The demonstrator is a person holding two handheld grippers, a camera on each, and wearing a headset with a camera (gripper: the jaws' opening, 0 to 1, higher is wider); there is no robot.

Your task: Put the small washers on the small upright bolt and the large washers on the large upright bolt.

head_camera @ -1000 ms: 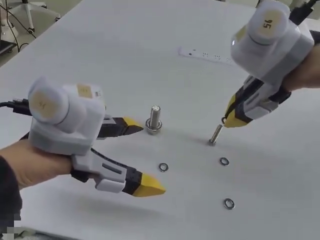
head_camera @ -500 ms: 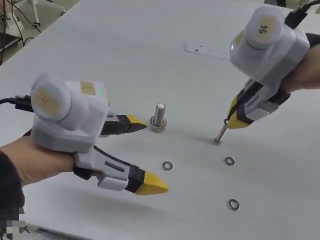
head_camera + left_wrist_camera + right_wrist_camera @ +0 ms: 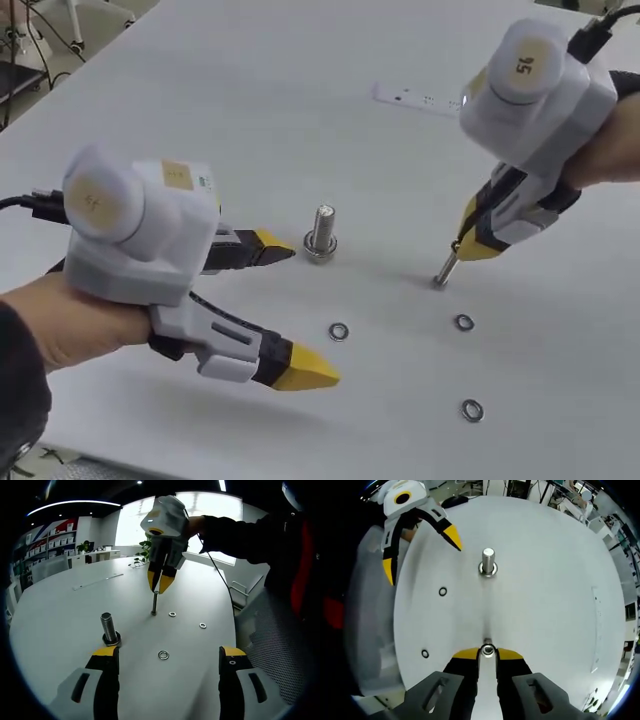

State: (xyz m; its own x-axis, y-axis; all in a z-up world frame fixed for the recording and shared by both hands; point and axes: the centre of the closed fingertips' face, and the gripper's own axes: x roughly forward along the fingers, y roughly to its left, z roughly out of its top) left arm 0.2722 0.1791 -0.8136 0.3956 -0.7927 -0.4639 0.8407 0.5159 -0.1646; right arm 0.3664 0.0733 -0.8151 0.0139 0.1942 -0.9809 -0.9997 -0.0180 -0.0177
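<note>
Head view: the only legible writing is "56" on the round cap of the right gripper (image 3: 465,247). The cap of the left gripper (image 3: 290,305) carries a mark too faint to read. A white strip (image 3: 415,98) lies far right on the table (image 3: 200,100), and its small marks cannot be read.

The right gripper's tips are pinched on the upper end of the small bolt (image 3: 445,270). The bolt's lower end rests on the table right of centre. Its long axis is near vertical, leaning slightly right and away at the top. In the right gripper view the bolt's top (image 3: 488,651) sits between the two nearly closed tips.

The left gripper is spread wide and holds nothing. One tip is just left of the large bolt (image 3: 322,232), apart from it. That bolt stands upright with its thread up and a ring at its foot; whether the ring is a washer or the bolt's head cannot be told.

A washer (image 3: 339,331) lies flat near the left gripper's gap. A second washer (image 3: 464,322) lies near the small bolt, and a third washer (image 3: 472,409) lies nearest the table's near edge.

The near edge runs below the left gripper. Wide bare tabletop lies to the far side and the left.
</note>
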